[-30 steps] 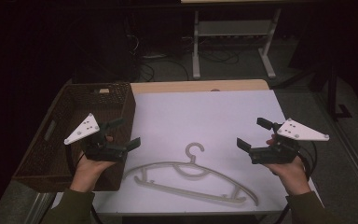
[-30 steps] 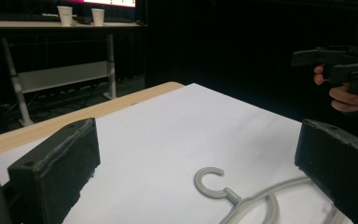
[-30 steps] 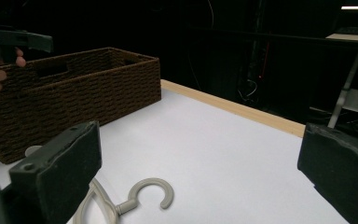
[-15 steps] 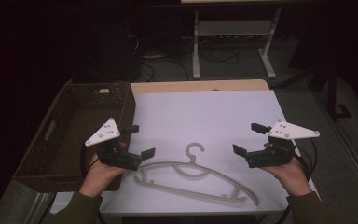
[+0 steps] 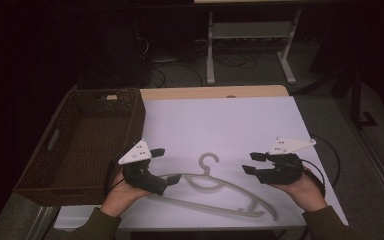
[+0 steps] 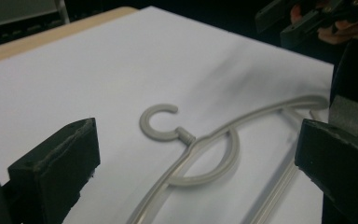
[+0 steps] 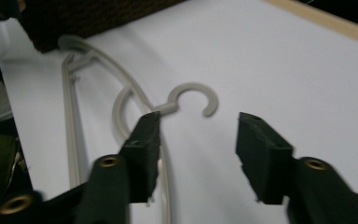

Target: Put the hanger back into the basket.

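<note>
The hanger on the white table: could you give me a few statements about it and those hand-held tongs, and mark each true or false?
1. The hanger lies flat on the white table. True.
2. The left tongs are clamped on the hanger's hook. False: their jaws are spread open, at the hanger's left end.
3. The right tongs are open and hold nothing. True.
4. The hanger sits inside the woven basket. False: it lies on the table, right of the basket.
5. The basket stands at the table's left side. True.

Dim lab, white-topped table (image 5: pixel 220 125), floor cables (image 5: pixel 230 60), metal stand (image 5: pixel 250 35)
</note>
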The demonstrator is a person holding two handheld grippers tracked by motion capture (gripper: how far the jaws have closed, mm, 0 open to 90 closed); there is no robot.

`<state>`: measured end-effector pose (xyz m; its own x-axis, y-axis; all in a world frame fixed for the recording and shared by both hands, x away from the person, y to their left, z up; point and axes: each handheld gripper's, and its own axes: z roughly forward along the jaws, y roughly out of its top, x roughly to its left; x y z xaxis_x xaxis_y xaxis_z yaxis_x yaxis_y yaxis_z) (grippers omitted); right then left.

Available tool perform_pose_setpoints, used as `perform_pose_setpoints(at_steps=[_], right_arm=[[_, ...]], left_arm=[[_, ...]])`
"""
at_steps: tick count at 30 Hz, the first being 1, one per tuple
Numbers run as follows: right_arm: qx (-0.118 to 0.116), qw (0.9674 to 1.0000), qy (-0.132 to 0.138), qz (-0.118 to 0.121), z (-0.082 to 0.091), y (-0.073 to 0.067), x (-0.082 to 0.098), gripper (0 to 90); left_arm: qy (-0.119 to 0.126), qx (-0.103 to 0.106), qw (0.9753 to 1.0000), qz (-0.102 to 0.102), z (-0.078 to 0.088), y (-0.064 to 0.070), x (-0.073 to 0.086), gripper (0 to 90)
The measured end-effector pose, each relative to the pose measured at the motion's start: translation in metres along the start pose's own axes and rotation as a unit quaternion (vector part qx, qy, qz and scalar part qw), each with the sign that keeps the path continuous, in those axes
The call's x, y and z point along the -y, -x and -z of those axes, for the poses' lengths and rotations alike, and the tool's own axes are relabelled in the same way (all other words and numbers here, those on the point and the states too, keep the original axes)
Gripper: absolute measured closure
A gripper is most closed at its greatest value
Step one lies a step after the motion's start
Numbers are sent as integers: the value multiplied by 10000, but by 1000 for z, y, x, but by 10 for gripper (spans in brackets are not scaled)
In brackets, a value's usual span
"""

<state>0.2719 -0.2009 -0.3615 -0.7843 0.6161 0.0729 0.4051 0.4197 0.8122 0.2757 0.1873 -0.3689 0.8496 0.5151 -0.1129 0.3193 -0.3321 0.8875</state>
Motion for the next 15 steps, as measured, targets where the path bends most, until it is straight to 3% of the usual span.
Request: perform_pose_setpoints(at_steps=[5, 10, 15], right_arm=[[-156, 9992, -341, 121, -10, -4, 4, 706], [-351, 9972, -658, 93, -20, -7, 8, 847], [-453, 9947, -898, 204, -31, -10, 14, 891]], left_arm=[[-378, -12, 9993, -72, -12, 0, 10, 0], [-573, 18, 9983, -118, -18, 1, 15, 0], [-671, 55, 9977, -81, -22, 0, 21, 0]])
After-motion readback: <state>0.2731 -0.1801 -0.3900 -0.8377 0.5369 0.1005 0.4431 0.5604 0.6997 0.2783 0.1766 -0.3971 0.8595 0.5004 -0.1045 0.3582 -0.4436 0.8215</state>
